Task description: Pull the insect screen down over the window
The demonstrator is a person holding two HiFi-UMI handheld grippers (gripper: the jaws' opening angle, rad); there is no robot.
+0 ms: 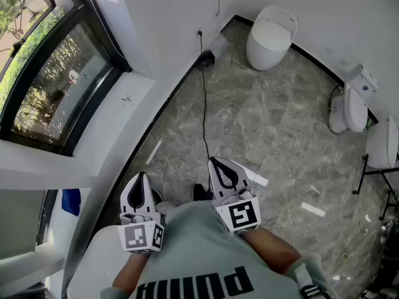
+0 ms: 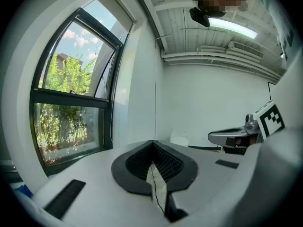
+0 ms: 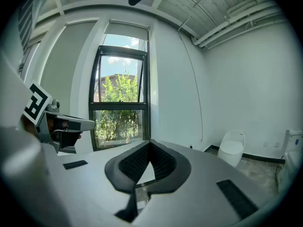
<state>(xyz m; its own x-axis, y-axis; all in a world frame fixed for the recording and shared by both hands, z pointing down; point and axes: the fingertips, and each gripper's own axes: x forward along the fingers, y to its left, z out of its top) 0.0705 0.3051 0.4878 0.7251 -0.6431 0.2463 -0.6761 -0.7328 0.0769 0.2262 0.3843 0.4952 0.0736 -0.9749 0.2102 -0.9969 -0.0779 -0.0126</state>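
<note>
1. Black-framed window [image 1: 56,86] at the left has bare glass; the insect screen [image 3: 125,32] seems to sit rolled up at its top, not yet pulled
2. Left gripper [image 1: 141,182] is closed on nothing, well short of the window
3. Right gripper [image 1: 219,170] is likewise closed and empty, so the whole pull remains

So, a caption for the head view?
Left hand-held gripper and right hand-held gripper, both shut, above a grey floor beside the window.

Bright daylight floods through the black-framed glass window [image 3: 120,112]; a ceiling strip lamp [image 2: 232,27] glows; fisheye edges bend and darken.
</note>
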